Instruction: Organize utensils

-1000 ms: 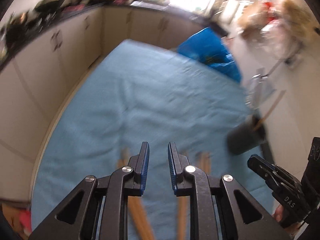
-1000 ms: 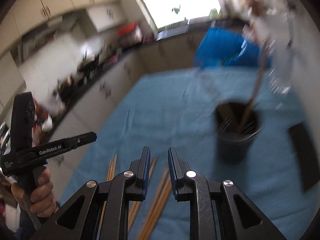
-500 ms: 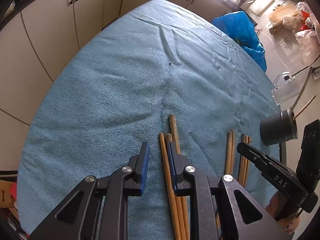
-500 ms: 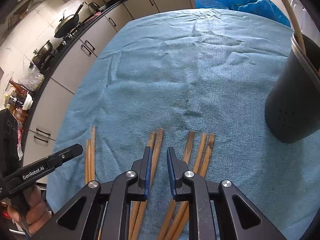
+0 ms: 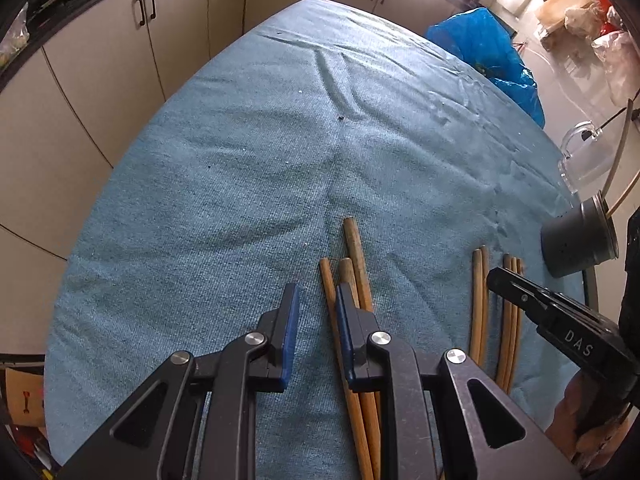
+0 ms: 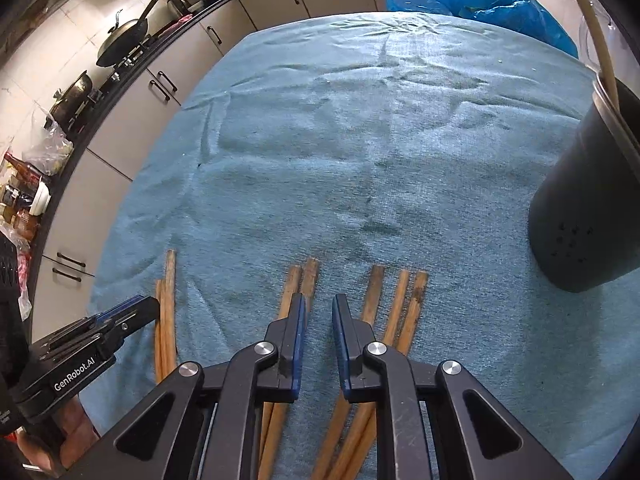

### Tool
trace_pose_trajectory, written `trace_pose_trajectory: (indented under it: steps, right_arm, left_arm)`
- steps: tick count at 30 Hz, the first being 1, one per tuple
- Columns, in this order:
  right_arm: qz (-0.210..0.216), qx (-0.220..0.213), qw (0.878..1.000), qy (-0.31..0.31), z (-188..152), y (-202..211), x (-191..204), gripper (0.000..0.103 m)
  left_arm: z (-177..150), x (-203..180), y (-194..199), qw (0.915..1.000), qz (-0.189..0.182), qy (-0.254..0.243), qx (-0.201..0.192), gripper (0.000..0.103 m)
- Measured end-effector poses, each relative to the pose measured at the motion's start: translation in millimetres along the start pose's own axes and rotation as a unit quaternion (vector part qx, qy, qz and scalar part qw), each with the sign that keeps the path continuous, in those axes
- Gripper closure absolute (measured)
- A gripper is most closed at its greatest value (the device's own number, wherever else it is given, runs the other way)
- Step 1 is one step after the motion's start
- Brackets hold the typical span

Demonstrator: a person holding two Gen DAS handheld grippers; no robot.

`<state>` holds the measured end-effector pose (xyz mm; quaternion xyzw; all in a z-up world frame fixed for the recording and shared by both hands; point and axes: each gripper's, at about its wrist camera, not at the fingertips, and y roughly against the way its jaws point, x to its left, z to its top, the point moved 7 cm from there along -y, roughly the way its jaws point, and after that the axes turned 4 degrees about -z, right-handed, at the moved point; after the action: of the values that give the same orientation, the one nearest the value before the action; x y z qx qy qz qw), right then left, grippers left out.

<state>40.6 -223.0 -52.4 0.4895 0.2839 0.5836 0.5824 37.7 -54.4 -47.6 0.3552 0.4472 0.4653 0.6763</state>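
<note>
While "GenRobot.AI" marks the left claw, "DAS" marks the right claw.

We are in a home kitchen: beige cabinets with dark handles run under a black worktop, a wok and a kettle stand on it beside bottles and bags, and a table under a blue cloth holds wooden chopsticks and a dark utensil holder

Wooden chopsticks matt, worn; towel cloth rough blue terry; utensil holder matt dark.
</note>
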Motion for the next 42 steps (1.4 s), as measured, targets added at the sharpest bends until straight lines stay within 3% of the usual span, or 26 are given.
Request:
trace_pose_trajectory:
  steps: [9, 14, 17, 19, 21, 24, 28, 42]
  right_arm:
    - [-0.031, 0.006, 0.999, 0.023, 1, -3, 8, 0.088]
    - [-0.09, 0.006, 0.993, 0.074, 0, -8, 24, 0.088]
    - [-0.067, 0.009, 0.993, 0.093, -4, -10, 43, 0.093]
    - [-0.031, 0.01, 0.997, 0.073, -4, -11, 46, 0.094]
    - [-0.022, 0.007, 0.998, 0.061, -3, -10, 42, 0.095]
    - [0.019, 0.004, 0.999, 0.038, -4, -6, 39, 0.095]
    - [0.033, -0.015, 0.999, 0.034, -4, 8, 39, 0.095]
    - [0.045, -0.076, 0.996, 0.033, -2, 55, 38, 0.095]
  left_arm:
    - [-2, 2, 1, 0.9999, 0.009, -0.008, 0.001, 0.083]
    - [-1, 1, 0, 0.9999, 0.011, -0.007, 0.003, 0.082]
    - [-2, 3, 2, 0.9999, 0.008, -0.008, 0.001, 0.084]
    - [-2, 5, 4, 0.9999, 0.008, -0.008, -0.002, 0.087]
    - [-3, 9, 4, 0.9998, 0.016, -0.009, -0.002, 0.103]
    - [-5, 12, 3, 0.9999, 0.009, -0.01, -0.001, 0.103]
    - [-6, 13, 4, 1.0, 0.004, -0.005, -0.003, 0.103]
    - [2, 6, -3, 0.9997, 0.019, -0.008, 0.01, 0.103]
